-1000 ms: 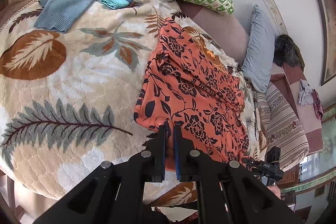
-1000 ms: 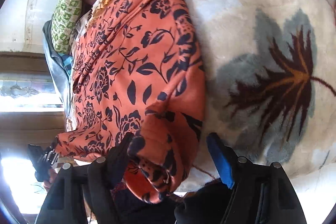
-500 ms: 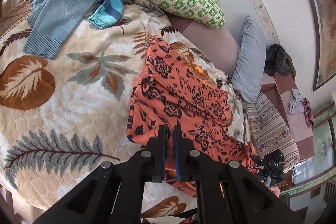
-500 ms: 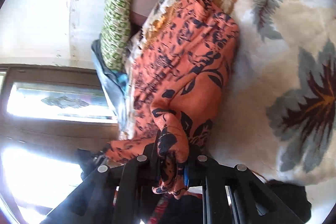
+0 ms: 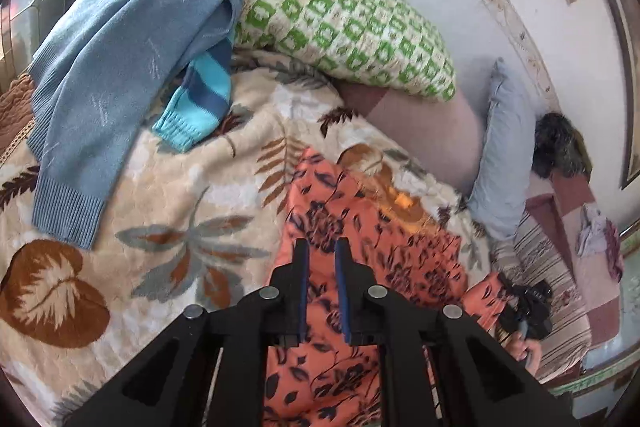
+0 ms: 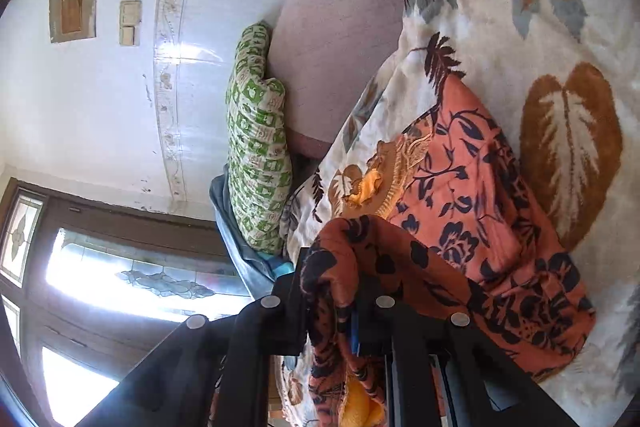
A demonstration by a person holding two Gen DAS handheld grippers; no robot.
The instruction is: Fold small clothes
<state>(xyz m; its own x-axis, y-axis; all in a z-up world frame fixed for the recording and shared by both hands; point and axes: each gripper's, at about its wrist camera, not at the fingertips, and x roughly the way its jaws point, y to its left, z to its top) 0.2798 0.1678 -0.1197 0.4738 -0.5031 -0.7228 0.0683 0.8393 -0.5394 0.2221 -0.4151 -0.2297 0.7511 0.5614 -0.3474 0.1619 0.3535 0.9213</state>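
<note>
Orange floral garment [image 6: 460,187] bunches between right hand-held gripper [image 6: 336,291] fingers.

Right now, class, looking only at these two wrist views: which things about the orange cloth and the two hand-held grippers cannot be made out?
- Left wrist view: the orange cloth is motion-blurred, and its near edge is hidden behind the left hand-held gripper.
- Right wrist view: the right hand-held gripper is draped by the cloth, which hides its fingertips.
- Neither view shows the garment's type; it is bunched.

L wrist cam: close, tilted down past claw. R cam rolled sideways, near-level. Both share orange garment [image 5: 372,235] [image 6: 472,187], green pillow [image 5: 344,27] [image 6: 256,147].
</note>
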